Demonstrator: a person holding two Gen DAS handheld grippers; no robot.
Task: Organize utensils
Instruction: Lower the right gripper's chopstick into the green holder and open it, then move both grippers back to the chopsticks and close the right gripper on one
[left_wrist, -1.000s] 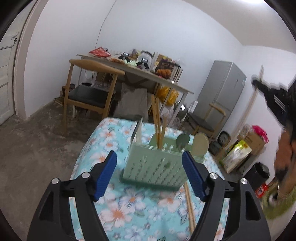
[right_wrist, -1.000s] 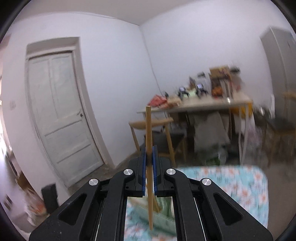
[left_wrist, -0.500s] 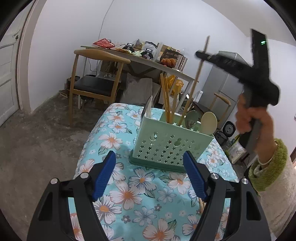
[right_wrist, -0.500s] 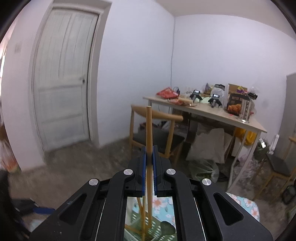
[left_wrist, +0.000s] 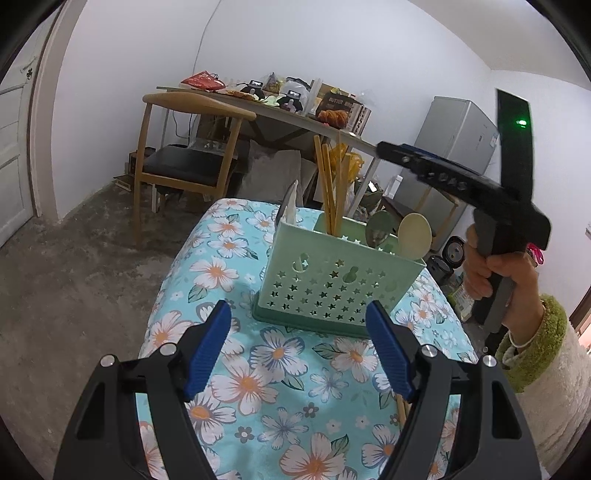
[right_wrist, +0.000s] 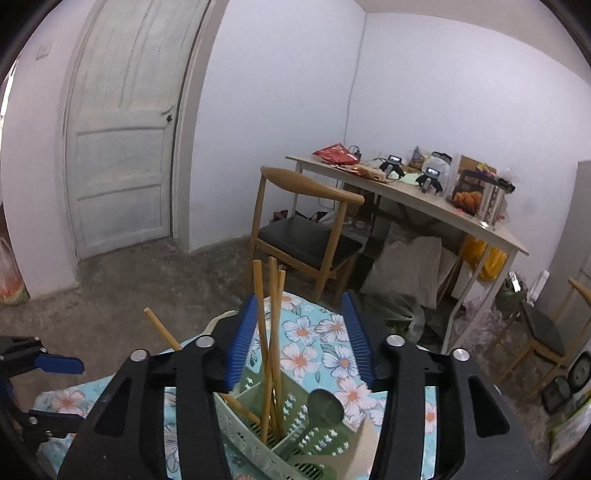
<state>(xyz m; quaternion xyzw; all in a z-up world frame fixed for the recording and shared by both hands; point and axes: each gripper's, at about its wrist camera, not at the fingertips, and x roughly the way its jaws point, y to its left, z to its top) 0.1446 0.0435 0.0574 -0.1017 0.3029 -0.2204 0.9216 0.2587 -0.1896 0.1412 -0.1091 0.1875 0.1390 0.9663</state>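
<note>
A pale green utensil caddy (left_wrist: 332, 284) with star cut-outs stands on the floral tablecloth (left_wrist: 258, 387). It holds several wooden chopsticks (left_wrist: 328, 192), a green spoon (left_wrist: 380, 229), a cream spoon (left_wrist: 415, 236) and a knife (left_wrist: 290, 206). My left gripper (left_wrist: 299, 354) is open and empty, just in front of the caddy. My right gripper (right_wrist: 299, 343) is open and empty, right above the caddy (right_wrist: 258, 439), with the chopsticks (right_wrist: 271, 332) standing between its fingers. It also shows in the left wrist view (left_wrist: 454, 184). One chopstick (left_wrist: 400, 406) lies on the cloth by my left gripper's right finger.
A wooden chair (left_wrist: 184, 162) and a cluttered long table (left_wrist: 280, 110) stand behind the small table. A grey fridge (left_wrist: 458, 140) is at the back right. A white door (right_wrist: 122, 129) is to the left. The floor is bare concrete.
My right gripper has opened and let go of the chopstick, which now stands in the caddy with the others. The left gripper has drawn back slightly.
</note>
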